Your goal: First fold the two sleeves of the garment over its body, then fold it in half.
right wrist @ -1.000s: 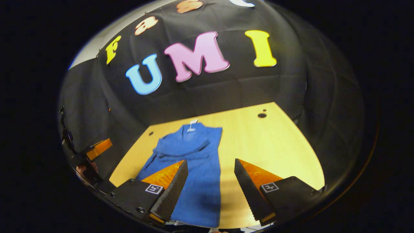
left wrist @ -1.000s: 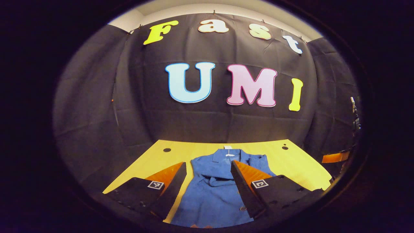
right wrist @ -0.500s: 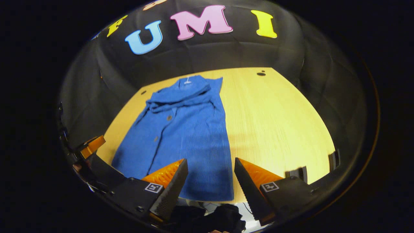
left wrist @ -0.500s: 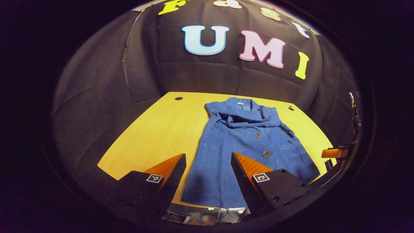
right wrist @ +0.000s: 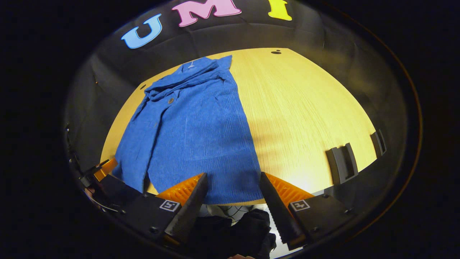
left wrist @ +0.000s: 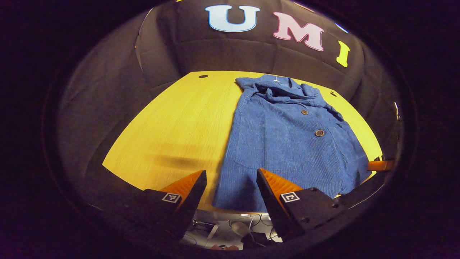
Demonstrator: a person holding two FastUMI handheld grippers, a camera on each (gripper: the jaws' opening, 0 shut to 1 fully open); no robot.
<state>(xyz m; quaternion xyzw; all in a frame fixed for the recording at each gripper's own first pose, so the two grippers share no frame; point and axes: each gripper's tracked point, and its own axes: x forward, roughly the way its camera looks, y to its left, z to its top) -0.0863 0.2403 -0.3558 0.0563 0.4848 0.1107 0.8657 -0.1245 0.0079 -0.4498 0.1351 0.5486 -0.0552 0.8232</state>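
A blue button-front garment lies flat on the yellow table, collar at the far end and hem at the near edge. Fabric is bunched across its chest just below the collar. My left gripper hovers open above the hem's left corner, holding nothing. In the right gripper view the garment stretches away from the near edge, and my right gripper hangs open over the hem's right part. The left gripper shows at that view's left edge, and the right gripper at the left gripper view's right edge.
Bare tabletop lies on either side of the garment, with small round holes near the far corners. Two dark brackets clamp the table's near right edge. Cables and dark items lie below the front edge.
Both grippers have drawn back toward the near edge and tilted down, so the whole garment and its hem have come into view. Both have stayed open.
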